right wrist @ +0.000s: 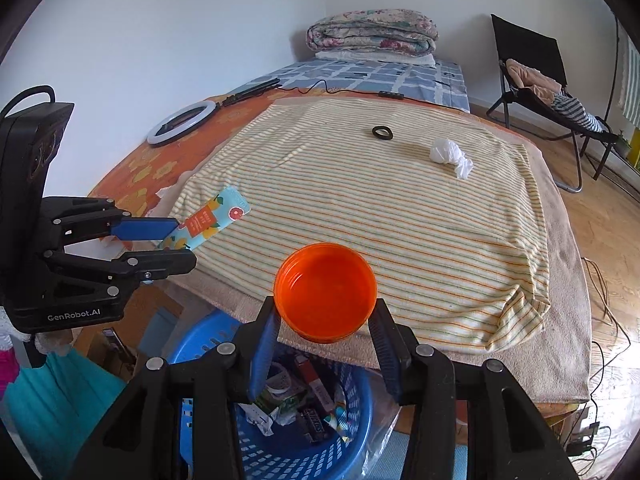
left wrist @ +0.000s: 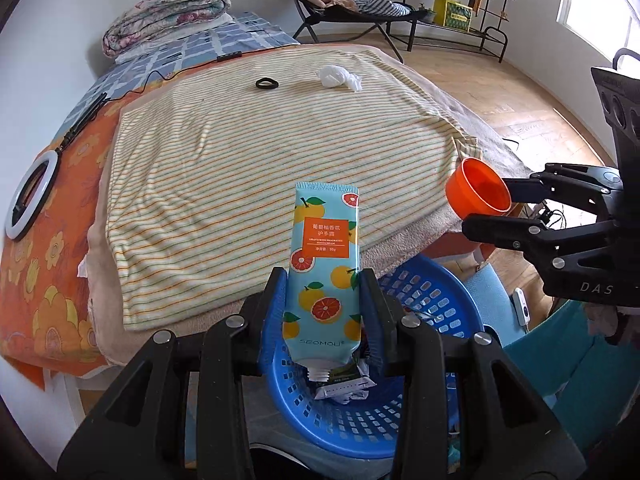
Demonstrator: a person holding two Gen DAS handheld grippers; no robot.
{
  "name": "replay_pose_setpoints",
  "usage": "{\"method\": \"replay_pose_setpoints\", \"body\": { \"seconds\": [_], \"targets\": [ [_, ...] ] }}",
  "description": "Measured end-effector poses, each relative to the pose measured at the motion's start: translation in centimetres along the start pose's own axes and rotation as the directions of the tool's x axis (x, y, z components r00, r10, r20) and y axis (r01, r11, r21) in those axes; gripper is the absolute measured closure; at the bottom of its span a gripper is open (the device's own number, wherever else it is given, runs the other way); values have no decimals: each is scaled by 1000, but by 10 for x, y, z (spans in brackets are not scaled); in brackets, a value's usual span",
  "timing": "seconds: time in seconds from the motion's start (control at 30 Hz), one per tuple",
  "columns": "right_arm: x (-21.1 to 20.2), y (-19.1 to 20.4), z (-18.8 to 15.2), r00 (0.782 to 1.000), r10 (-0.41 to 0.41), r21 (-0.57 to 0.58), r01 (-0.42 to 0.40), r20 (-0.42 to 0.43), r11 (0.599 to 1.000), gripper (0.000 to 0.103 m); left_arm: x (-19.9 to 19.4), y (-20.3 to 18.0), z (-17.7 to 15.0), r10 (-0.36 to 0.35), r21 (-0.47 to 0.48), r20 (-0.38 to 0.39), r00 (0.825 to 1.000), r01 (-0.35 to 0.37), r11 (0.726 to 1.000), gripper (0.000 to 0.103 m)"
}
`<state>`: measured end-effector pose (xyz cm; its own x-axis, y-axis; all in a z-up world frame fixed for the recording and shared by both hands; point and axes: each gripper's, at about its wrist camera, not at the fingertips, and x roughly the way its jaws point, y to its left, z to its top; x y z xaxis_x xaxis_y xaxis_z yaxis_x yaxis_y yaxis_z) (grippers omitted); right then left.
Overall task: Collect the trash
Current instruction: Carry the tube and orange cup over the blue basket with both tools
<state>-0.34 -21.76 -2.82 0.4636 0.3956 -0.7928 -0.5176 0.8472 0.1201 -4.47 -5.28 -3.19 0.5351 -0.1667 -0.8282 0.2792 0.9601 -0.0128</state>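
Note:
My left gripper is shut on a light-blue hand cream tube printed with oranges, its capless neck pointing down over the blue plastic basket. The same tube shows in the left gripper at the left of the right wrist view. My right gripper is shut on an orange lid, held above the basket by the bed's edge; the lid also appears at the right. A crumpled white tissue lies on the striped blanket farther back.
The basket holds wrappers and packets. A black hair tie lies near the tissue. A ring light and its cable rest on the orange sheet. Folded quilts, a black chair and a clothes rack stand beyond the bed.

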Motion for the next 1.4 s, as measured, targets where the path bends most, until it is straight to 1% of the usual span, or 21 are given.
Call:
{"method": "replay_pose_setpoints", "body": {
  "seconds": [0.3, 0.53, 0.9, 1.4],
  "targets": [
    [-4, 2, -41, 999, 9, 29, -8, -44, 1000, 56, 16, -21, -45, -34, -17, -67, 997, 33, 999, 66],
    [3, 5, -63, 997, 6, 30, -4, -82, 1000, 56, 32, -25, -67, -27, -19, -113, 993, 25, 999, 66],
    [21, 11, -85, 990, 15, 28, -11, -137, 1000, 56, 48, -26, -83, -13, -13, -157, 988, 12, 1000, 66],
    [39, 9, -92, 983, 16, 40, -9, -184, 999, 56, 63, -29, -91, 6, 2, -207, 978, -5, 1000, 66]
  ]
}}
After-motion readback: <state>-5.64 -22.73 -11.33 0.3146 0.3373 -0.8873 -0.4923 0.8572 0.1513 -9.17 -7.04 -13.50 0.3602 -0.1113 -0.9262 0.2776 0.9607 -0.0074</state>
